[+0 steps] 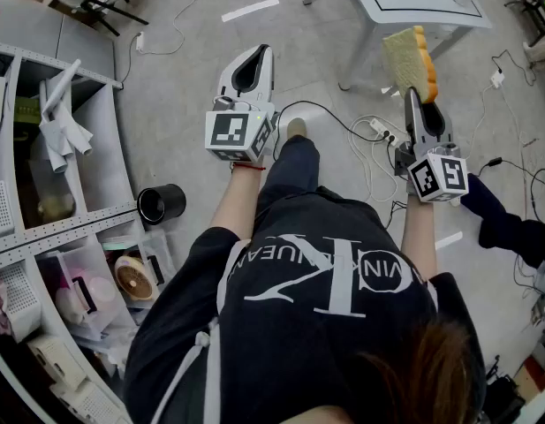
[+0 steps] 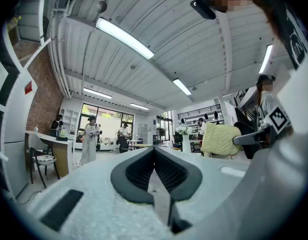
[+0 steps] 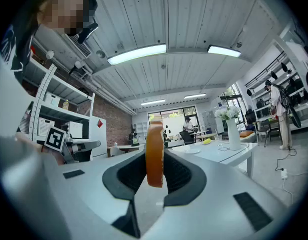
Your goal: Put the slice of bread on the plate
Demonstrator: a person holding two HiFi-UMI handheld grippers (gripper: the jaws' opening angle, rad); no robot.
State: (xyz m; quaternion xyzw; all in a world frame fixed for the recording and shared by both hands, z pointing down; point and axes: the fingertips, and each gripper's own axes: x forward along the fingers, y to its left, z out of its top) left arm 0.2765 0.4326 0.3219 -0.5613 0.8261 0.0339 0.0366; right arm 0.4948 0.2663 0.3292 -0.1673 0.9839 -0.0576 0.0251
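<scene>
The left tool (image 2: 154, 154) has its jaws together, nothing between them. To its right is the bread (image 2: 219, 139); people (image 2: 89, 139) stand far off by windows (image 2: 108, 126).

Grey floor (image 1: 179, 69) strewn with cables (image 1: 343, 124), white table (image 1: 404, 5), shelving (image 1: 102, 140), ceiling strip lights (image 2: 125, 38).

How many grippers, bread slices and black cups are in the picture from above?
White two-jaw grippers: 2, the left gripper and the right gripper.
Pale bread slice with orange crust: 1, in the right gripper.
Black round cup: 1.
Total: 4.
</scene>
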